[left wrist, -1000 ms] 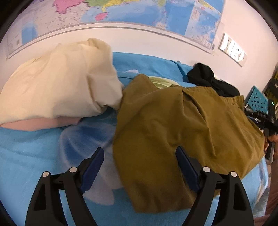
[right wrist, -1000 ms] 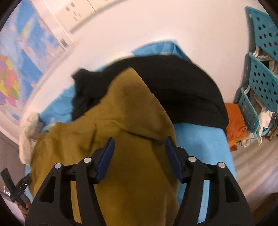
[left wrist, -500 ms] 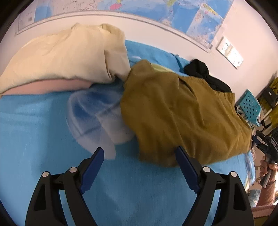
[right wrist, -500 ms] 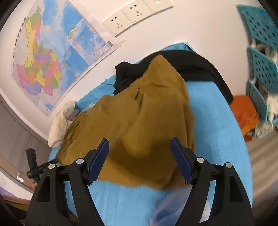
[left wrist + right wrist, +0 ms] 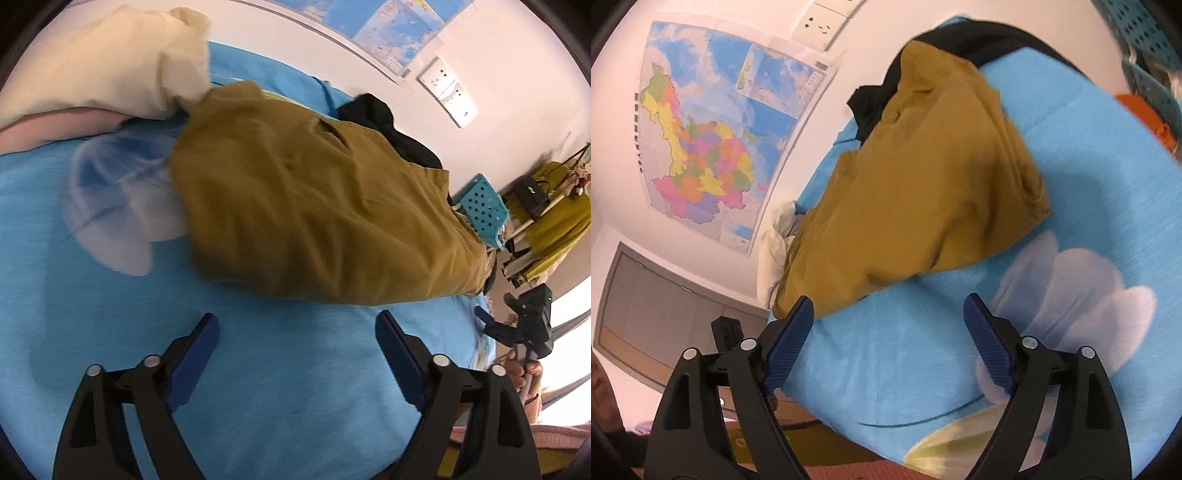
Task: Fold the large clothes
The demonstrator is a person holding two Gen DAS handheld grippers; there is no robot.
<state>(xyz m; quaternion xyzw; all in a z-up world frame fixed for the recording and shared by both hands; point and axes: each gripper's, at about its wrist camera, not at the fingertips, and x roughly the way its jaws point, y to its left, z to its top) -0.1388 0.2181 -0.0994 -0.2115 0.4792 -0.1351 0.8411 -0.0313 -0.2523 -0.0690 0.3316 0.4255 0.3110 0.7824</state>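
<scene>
An olive-brown garment (image 5: 314, 206) (image 5: 916, 192) lies folded in a loose heap on the blue bed sheet (image 5: 258, 369) (image 5: 923, 350). My left gripper (image 5: 297, 332) hovers over bare sheet just short of the garment's near edge, its jaws still opening with nothing between them. My right gripper (image 5: 888, 314) stands at the garment's other side, short of its lower corner, jaws also opening and empty. In the left wrist view the right gripper (image 5: 524, 325) shows at the bed's far right edge, held by a hand (image 5: 524, 373).
A cream garment (image 5: 110, 62) and a black garment (image 5: 388, 129) (image 5: 960, 40) lie at the back by the wall with the map (image 5: 713, 129). Teal perforated crates (image 5: 484, 206) (image 5: 1145, 44) and orange cloth (image 5: 1145, 114) sit beyond the bed.
Both grippers have pulled back off the olive garment and now hang over bare sheet. The right jaws have opened wider. The garment lies released on the bed.
</scene>
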